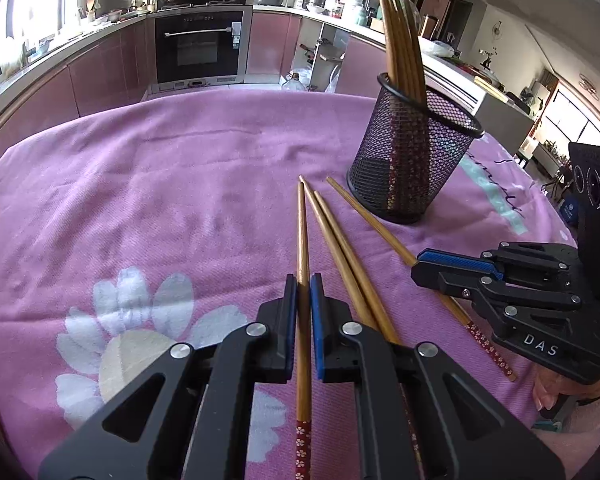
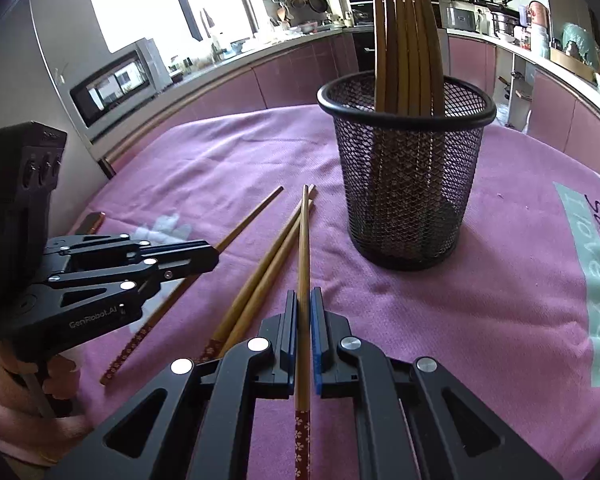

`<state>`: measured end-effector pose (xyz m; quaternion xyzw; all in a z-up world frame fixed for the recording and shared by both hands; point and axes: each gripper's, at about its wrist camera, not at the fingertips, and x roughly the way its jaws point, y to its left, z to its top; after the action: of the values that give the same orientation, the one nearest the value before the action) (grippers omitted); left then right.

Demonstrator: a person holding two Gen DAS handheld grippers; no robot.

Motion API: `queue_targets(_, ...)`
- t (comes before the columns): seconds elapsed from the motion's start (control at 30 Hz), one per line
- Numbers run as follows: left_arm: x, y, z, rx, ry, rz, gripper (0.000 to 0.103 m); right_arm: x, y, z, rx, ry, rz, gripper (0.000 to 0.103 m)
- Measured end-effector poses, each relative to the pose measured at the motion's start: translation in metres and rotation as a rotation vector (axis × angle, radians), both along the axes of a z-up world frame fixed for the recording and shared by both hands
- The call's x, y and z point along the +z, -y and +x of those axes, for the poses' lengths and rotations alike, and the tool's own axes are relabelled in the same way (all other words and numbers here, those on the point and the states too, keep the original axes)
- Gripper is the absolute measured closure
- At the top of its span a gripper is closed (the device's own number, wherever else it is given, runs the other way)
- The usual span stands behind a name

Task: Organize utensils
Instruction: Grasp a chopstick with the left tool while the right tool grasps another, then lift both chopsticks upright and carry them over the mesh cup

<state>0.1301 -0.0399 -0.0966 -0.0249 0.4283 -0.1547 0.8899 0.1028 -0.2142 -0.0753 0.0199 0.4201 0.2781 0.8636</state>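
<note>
A black mesh cup [image 1: 412, 156] stands on the pink cloth with several wooden chopsticks [image 1: 400, 40] upright in it; it also shows in the right wrist view [image 2: 406, 176]. My left gripper [image 1: 303, 292] is shut on one chopstick [image 1: 302, 240] low over the cloth. My right gripper [image 2: 303, 308] is shut on another chopstick [image 2: 303, 248]. Two loose chopsticks [image 1: 348, 264] lie together between the grippers, also in the right wrist view [image 2: 260, 276]. Each gripper shows in the other's view: the right [image 1: 424, 268], the left [image 2: 208, 258].
A pink cloth [image 1: 160, 200] with white flower prints covers the table. Kitchen counters and an oven [image 1: 200, 44] stand behind it. A microwave [image 2: 116, 84] sits to the left in the right wrist view.
</note>
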Motion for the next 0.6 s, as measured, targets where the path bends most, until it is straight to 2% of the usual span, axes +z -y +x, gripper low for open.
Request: queue_targets(0.6,0.027,-0.002,-0.013,-0.012,0.053,-0.054,0.095,0.031,0.009,-0.022,0.028,0.083,0.077,0.098)
